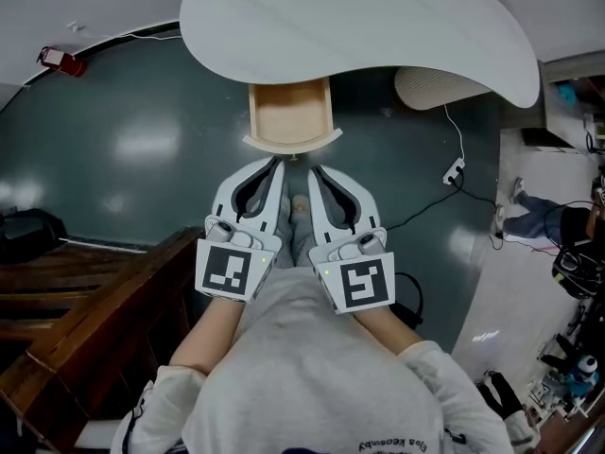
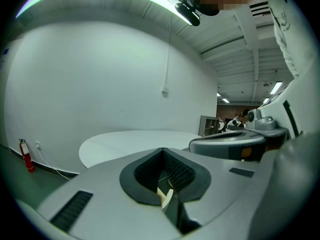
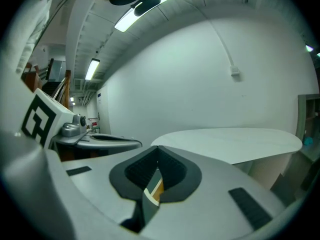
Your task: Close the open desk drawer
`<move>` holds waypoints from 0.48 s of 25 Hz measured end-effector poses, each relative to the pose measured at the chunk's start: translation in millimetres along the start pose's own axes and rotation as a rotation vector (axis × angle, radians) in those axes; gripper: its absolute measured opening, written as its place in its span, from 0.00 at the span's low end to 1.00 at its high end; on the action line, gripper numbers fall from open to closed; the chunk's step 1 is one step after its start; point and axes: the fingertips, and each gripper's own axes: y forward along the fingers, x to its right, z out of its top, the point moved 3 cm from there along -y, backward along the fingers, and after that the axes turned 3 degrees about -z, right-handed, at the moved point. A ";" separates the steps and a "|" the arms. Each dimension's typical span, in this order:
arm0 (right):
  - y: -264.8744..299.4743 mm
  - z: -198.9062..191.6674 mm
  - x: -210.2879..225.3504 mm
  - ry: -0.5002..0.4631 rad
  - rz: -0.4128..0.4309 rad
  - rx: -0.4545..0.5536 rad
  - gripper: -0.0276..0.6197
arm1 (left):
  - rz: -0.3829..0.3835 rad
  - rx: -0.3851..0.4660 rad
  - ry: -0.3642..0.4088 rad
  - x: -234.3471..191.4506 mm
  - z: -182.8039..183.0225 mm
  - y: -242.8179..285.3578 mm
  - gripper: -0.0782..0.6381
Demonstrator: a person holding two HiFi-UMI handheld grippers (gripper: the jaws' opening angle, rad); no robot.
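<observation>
The open drawer (image 1: 290, 112), light wood and empty inside, sticks out from under the white curved desk top (image 1: 359, 17) toward me. Its curved front panel (image 1: 293, 144) faces my grippers. My left gripper (image 1: 276, 164) and right gripper (image 1: 315, 170) are side by side, tips just short of that panel; I cannot tell whether they touch it. Both are shut with nothing held. In the left gripper view the left gripper (image 2: 165, 184) shows only a sliver between its dark pads. The right gripper (image 3: 155, 181) looks the same, with the desk top (image 3: 235, 141) beyond.
Dark wooden furniture (image 1: 85, 301) stands at my lower left, with a black bag (image 1: 28, 230) beside it. A red fire extinguisher (image 1: 61, 61) sits by the far wall. A power strip (image 1: 454, 170) with cables lies on the floor to the right. A ribbed white base (image 1: 435, 88) stands under the desk.
</observation>
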 end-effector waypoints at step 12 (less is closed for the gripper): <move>35.6 -57.0 14.7 -0.031 -0.049 -0.060 0.07 | -0.064 -0.067 -0.013 -24.7 -57.8 28.0 0.12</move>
